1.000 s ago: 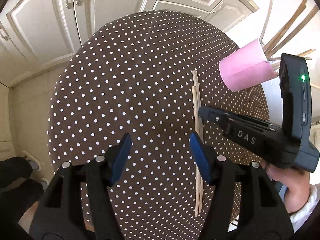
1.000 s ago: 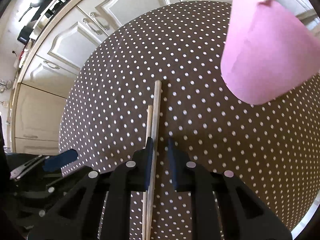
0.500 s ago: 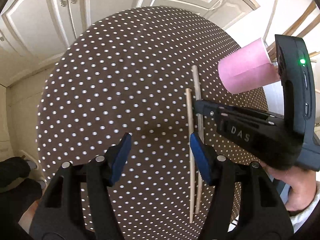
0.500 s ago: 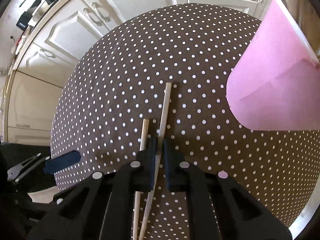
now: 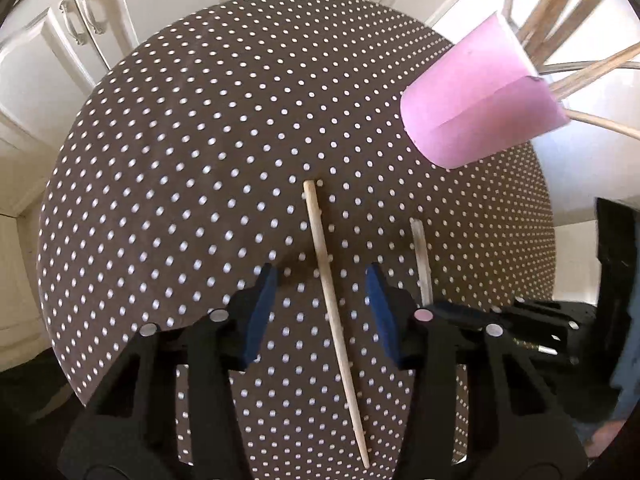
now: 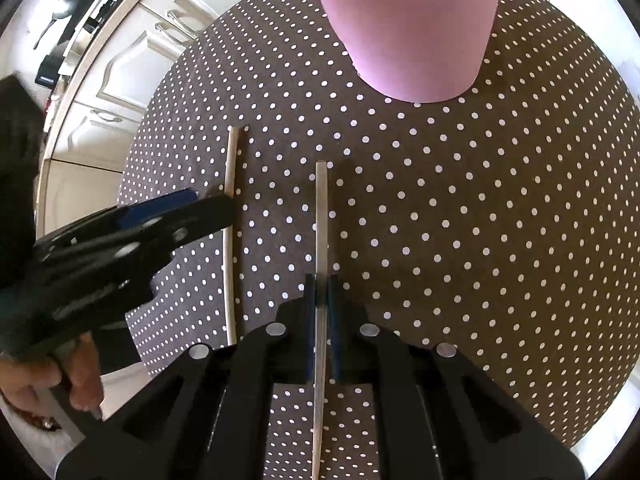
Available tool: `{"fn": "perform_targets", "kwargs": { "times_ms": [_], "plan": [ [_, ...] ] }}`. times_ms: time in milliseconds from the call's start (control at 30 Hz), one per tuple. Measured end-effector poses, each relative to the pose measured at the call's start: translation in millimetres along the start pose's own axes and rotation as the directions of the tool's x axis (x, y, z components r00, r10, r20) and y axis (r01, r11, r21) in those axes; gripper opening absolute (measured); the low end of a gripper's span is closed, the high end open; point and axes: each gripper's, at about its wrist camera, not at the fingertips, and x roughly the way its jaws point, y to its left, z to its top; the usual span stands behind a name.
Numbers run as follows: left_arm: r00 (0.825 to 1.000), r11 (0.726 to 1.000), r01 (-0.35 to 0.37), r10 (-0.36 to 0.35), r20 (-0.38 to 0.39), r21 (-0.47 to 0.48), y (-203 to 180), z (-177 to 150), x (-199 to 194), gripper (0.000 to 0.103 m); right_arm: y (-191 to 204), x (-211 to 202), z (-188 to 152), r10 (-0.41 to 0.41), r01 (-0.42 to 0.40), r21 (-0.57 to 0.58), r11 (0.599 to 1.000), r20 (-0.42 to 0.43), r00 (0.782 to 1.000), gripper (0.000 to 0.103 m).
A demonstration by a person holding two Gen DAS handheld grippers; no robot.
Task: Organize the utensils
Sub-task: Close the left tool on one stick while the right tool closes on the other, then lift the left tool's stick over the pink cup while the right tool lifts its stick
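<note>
Two chopsticks: one [image 5: 335, 264] flat mid-table [image 5: 160, 160], one [image 6: 321, 216] gripped
Right hand-held gripper [image 6: 321, 292]: clamped on that chopstick
Left hand-held gripper [image 5: 322, 292]: spread wide, straddling the flat one
Pink cup [image 5: 476, 100]: far edge, sticks inside

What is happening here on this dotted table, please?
A person is sorting wooden sticks into the pink cup, which already holds several. The right gripper is shut on one stick, pointed toward the cup. The left gripper is open, its fingers on either side of the other stick, which lies on the table.
</note>
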Motion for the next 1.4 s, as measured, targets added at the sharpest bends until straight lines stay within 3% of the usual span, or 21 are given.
{"fn": "perform_targets", "kwargs": {
  "times_ms": [167, 333, 433, 567, 667, 833, 1033, 1167, 1400],
  "plan": [
    [0.999, 0.999, -0.033, 0.033, 0.0, 0.007, -11, 24, 12, 0.045, -16, -13, 6, 0.004, -0.005, 0.03, 1.0, 0.016, 1.0, 0.01],
    [0.99, 0.99, -0.139, 0.138, 0.015, 0.032, -23, 47, 20, 0.019, -14, -14, 21, -0.004, 0.003, 0.014, 1.0, 0.022, 1.0, 0.022],
    [0.991, 0.992, -0.128, 0.128, 0.029, 0.014, -20, 49, 21, 0.011, -5, -4, 27, -0.057, 0.058, -0.035, 0.998, 0.006, 0.998, 0.023],
    [0.992, 0.992, -0.12, 0.119, 0.04, 0.025, -24, 51, 24, 0.009, 14, 1, 27, -0.153, 0.155, -0.137, 0.978, 0.024, 0.988, 0.022],
    [0.997, 0.997, -0.074, 0.074, 0.033, 0.0, -16, 40, 20, 0.006, 26, 4, 27, -0.224, 0.228, -0.194, 0.954, 0.044, 0.974, 0.011],
    [0.999, 1.0, 0.013, -0.012, 0.044, -0.011, -15, 32, 8, 0.006, 16, 1, 30, -0.138, 0.14, -0.135, 0.981, 0.029, 0.99, 0.004],
    [0.989, 0.998, 0.061, -0.065, 0.135, 0.032, -21, 29, -36, 0.006, 25, -44, 21, -0.062, 0.08, -0.133, 0.988, 0.133, 0.989, 0.004],
    [0.973, 0.993, 0.089, -0.102, 0.208, 0.072, -23, 21, -76, 0.006, 38, -86, 11, -0.02, 0.057, -0.151, 0.987, 0.24, 0.971, 0.004],
    [0.939, 0.981, 0.108, -0.154, 0.308, 0.161, -26, 3, -143, 0.006, 58, -151, -23, 0.0, 0.07, -0.152, 0.986, 0.417, 0.909, 0.004]
  ]
}}
